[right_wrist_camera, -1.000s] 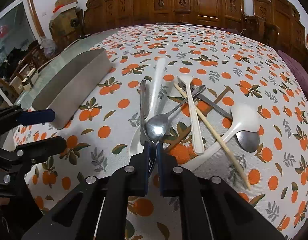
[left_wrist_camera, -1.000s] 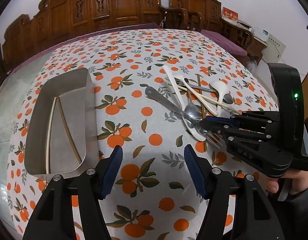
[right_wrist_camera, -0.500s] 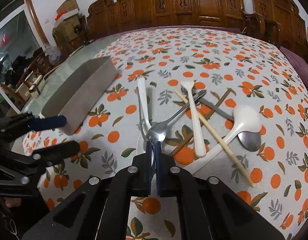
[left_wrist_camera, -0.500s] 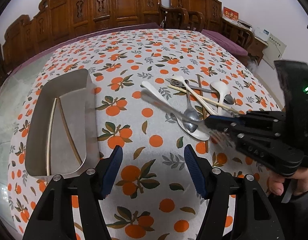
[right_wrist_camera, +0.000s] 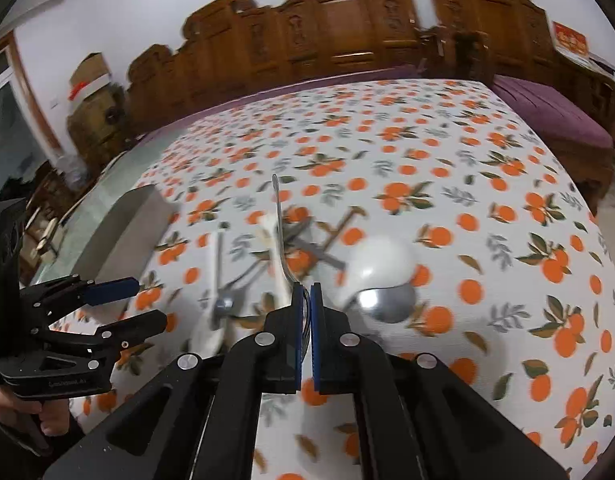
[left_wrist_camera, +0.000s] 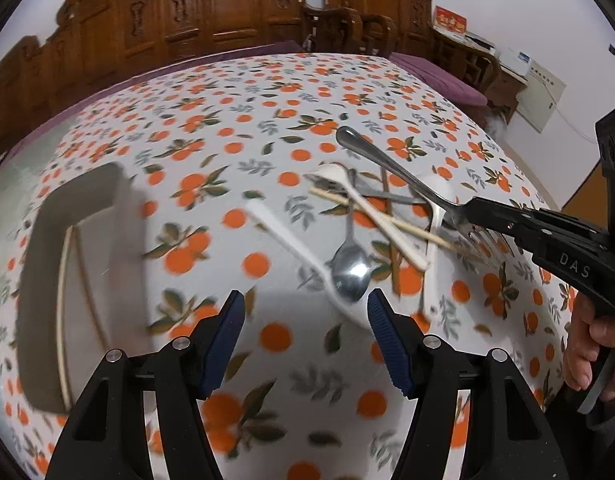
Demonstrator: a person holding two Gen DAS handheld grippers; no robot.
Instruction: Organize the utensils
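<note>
One fork lifted, jaws pinching its tines

Left wrist view. One metal fork (left_wrist_camera: 391, 168) is held clear of the cloth (left_wrist_camera: 267, 128), its long axis slanting from the handle tip at upper left down to the tines at lower right, where the right gripper (left_wrist_camera: 473, 216) has its jaws pressed together on it. A second ago the fork lay low among the pile; now its handle stands above the other pieces. A hand (left_wrist_camera: 595, 340) holds that gripper at the right edge. The left gripper (left_wrist_camera: 305, 340) hangs over the cloth with its jaws spread and nothing between them. One metal spoon (left_wrist_camera: 349, 270) lies bowl toward the camera, just beyond those jaws. Three white plastic pieces show in the pile; one, a long white spoon (left_wrist_camera: 285, 240), has slid left since the earlier frame. One pale chopstick (left_wrist_camera: 371, 214) crosses the pile. One steel tray (left_wrist_camera: 43, 240) sits at left, well apart from the pile, with two chopsticks (left_wrist_camera: 63, 312) lying lengthwise in it.

Right wrist view. The fork (right_wrist_camera: 279, 232) points straight away from the camera, handle tip far, tines clamped in the right gripper (right_wrist_camera: 304, 304). The left gripper (right_wrist_camera: 125, 304) is at left, jaws apart. One white ladle spoon (right_wrist_camera: 381, 264) rests over a metal spoon bowl (right_wrist_camera: 385, 300). The tray (right_wrist_camera: 119, 236) is seen side on. This view is blurred.
</note>
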